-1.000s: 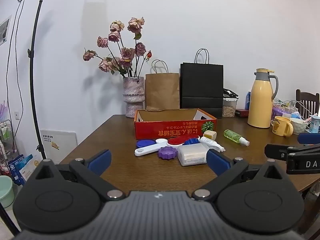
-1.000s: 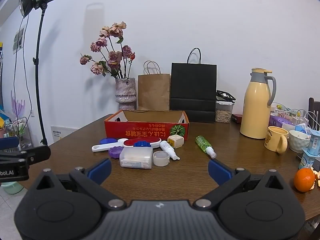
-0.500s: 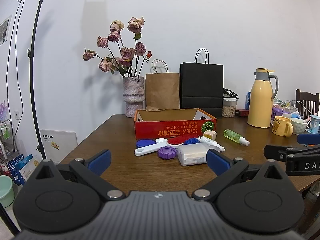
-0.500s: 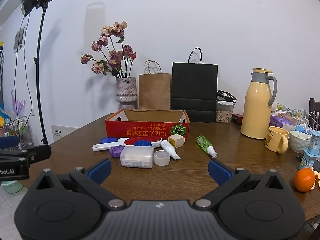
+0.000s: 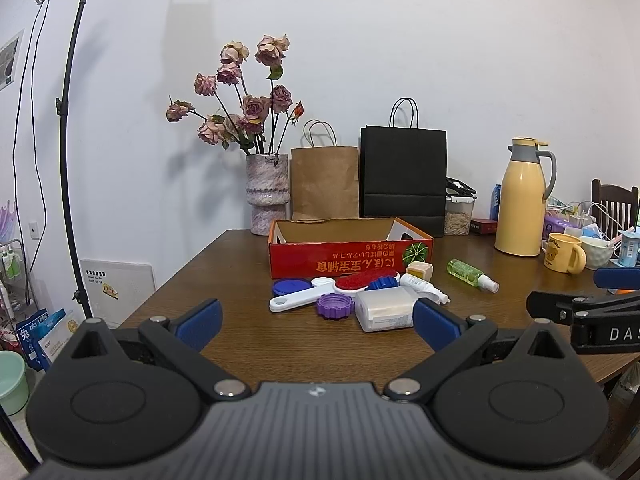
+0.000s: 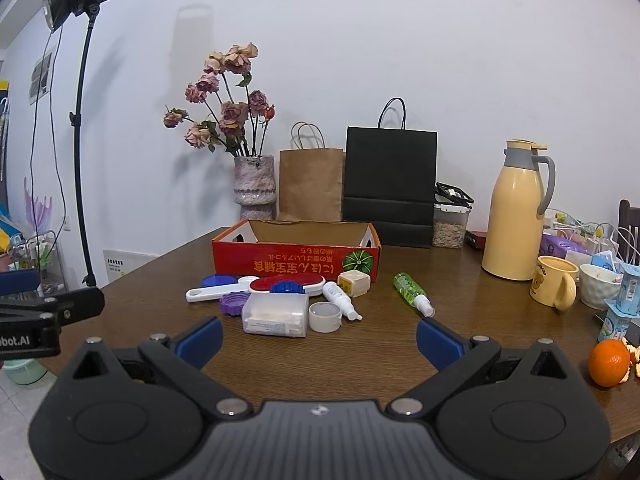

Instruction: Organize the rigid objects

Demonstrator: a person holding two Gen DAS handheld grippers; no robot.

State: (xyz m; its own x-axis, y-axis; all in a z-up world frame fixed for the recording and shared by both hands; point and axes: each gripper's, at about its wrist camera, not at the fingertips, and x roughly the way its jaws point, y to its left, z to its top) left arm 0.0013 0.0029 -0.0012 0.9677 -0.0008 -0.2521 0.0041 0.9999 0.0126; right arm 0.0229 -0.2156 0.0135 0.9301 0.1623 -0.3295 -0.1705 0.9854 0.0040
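An open red cardboard box [image 5: 350,258] [image 6: 296,260] stands on the brown table [image 5: 248,276]. In front of it lie a white scoop [image 5: 298,300], a purple lid [image 5: 335,306], a blue lid [image 5: 290,286], a red brush [image 6: 292,283], a clear plastic box [image 6: 275,315], a white round cap [image 6: 325,316], a small white bottle [image 6: 340,300], a cream cube [image 6: 354,283] and a green spray bottle [image 6: 412,288]. My left gripper [image 5: 316,320] is open and empty, short of the pile. My right gripper [image 6: 318,334] is open and empty, near the table's front edge.
A vase of flowers [image 5: 267,196], a brown bag [image 5: 325,182] and a black bag [image 5: 403,178] stand behind the box. A yellow thermos [image 6: 516,212], a yellow mug [image 6: 556,288], cups and an orange [image 6: 608,362] crowd the right side. A light stand [image 5: 66,160] rises at left.
Both grippers have drifted very slightly; the right view shifted a little. Nothing on the table has moved.
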